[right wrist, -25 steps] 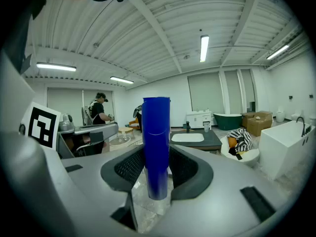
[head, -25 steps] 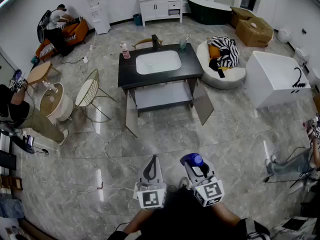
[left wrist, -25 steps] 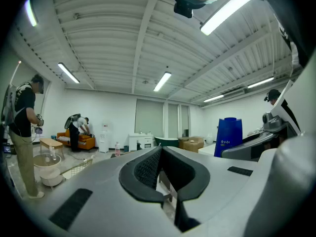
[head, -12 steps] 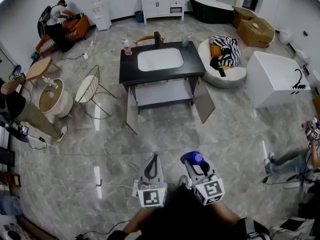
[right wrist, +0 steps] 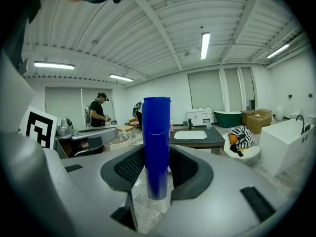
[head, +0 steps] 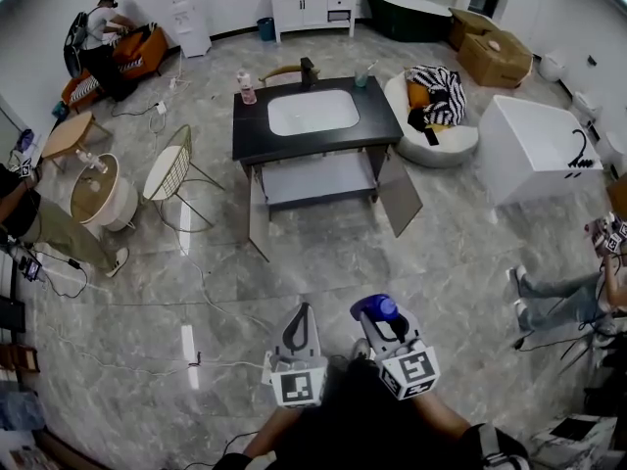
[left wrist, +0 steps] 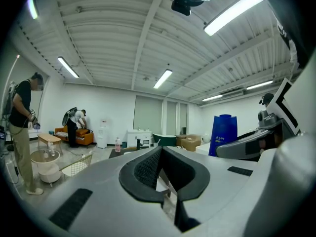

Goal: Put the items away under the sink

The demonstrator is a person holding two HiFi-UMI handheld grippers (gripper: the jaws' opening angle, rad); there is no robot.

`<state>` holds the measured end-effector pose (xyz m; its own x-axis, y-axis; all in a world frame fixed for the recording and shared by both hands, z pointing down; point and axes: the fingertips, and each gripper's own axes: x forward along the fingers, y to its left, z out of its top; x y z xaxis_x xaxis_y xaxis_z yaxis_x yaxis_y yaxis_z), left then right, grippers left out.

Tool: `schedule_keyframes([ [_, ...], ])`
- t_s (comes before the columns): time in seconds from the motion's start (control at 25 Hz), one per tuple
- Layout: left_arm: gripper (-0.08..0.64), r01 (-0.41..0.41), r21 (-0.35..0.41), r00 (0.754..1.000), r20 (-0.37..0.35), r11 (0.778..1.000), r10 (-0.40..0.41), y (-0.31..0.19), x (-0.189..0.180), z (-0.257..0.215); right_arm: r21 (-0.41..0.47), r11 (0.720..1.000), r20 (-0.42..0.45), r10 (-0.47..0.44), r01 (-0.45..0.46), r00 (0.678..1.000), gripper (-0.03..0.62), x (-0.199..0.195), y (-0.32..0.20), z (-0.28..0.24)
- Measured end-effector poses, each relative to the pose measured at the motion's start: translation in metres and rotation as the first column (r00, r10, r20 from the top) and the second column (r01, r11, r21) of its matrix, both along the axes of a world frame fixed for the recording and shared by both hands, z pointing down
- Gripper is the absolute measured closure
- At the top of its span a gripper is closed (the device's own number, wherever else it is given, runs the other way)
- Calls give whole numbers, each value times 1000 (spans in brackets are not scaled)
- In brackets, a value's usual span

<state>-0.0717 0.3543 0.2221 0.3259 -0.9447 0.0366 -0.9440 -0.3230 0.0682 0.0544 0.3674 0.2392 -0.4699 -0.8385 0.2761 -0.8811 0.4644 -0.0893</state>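
A dark vanity with a white sink (head: 313, 114) stands mid-room, both doors open onto a grey shelf (head: 318, 179) below. It lies well ahead of both grippers. My right gripper (head: 380, 323) is shut on a tall blue bottle (head: 375, 307), upright between the pads in the right gripper view (right wrist: 157, 127). The bottle also shows at the right of the left gripper view (left wrist: 224, 135). My left gripper (head: 300, 329) is beside it, its jaws together with nothing in them. A pink bottle (head: 247, 93), a faucet (head: 306, 70) and a cup (head: 361, 79) stand on the counter.
A wire chair (head: 171, 174) and a round side table (head: 98, 199) stand left of the vanity. A white seat with striped cloth (head: 436, 116) and a white tub (head: 544, 155) are to its right. Cables (head: 196, 360) cross the floor. People work at both edges.
Both grippers hold their places in the head view, the blue bottle still gripped. The room has slid slightly upward, and the person at the left edge has shifted.
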Motion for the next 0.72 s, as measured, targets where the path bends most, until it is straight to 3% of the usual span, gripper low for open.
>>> schedule_keyframes([
  [0.16,546,-17,-14,999,-29,1000,16,-1,-12,4,2,1000,2,21,-21,1000,436,-14,-1,3],
  [0.44,546,-28,-28,999,-18,999,28,-15,-24,8,1,999,12,54,-54,998,436,-19,-17,6],
  [0.72,546,-9,-27,1000,-13,1000,9,-58,-22,12,21,999,5,47,-47,999,436,-11,-69,12],
])
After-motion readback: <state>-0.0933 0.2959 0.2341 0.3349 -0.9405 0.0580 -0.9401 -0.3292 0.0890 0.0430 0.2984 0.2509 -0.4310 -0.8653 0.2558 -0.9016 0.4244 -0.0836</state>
